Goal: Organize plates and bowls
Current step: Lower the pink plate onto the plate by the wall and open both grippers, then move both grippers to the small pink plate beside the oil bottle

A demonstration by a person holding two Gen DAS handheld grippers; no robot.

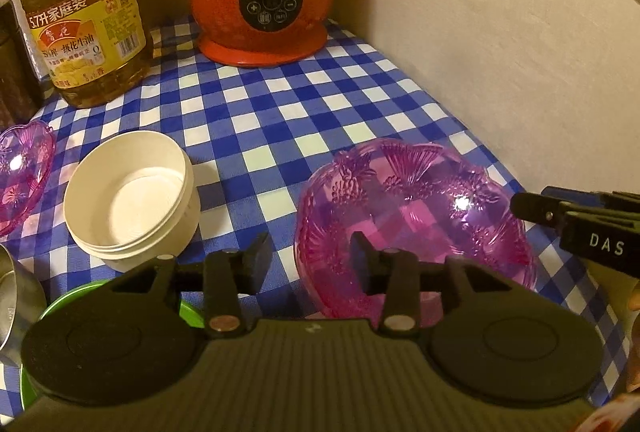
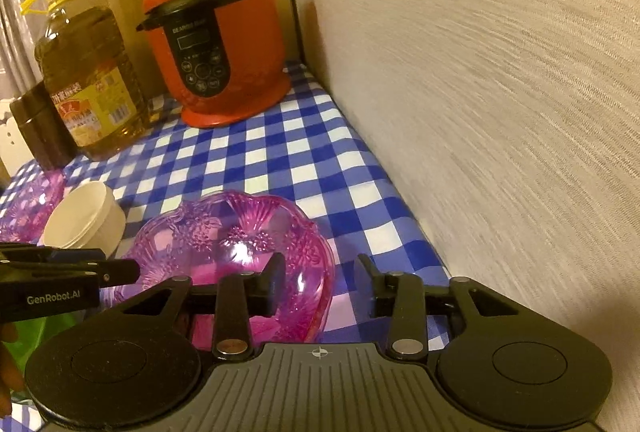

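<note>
**A:** Plates and bowls first: where do they sit?

**B:** Large pink plastic bowl (image 1: 416, 228) rests on the checked desk (image 1: 320, 103), near the right wall. A white plastic bowl (image 1: 132, 199) stands apart to its left. Farther left, at the desk's edge, a second pink bowl (image 1: 24, 171) is only partly in view. Near the left corner I see a green plate (image 1: 68, 306) and a piece of a steel vessel (image 1: 16, 296), both mostly hidden.

**A:** So nothing is stacked?

**B:** Not that I can see. Each dish lies separate, so I judge the sorting is mostly still to do.

**A:** And the fingers?

**B:** Left gripper (image 1: 308, 260) has its fingers partly apart; the right one sits inside the large pink bowl, the left one outside its rim, neither pressing it. Right gripper (image 2: 320, 280) is likewise partly apart, its left finger inside the same bowl near the right rim, the other over the cloth. Both hold nothing.

**A:** Anything else on the desk?

**B:** A red pressure cooker (image 2: 218, 35) and an oil bottle (image 2: 92, 83) at the far end, out of the way.
</note>
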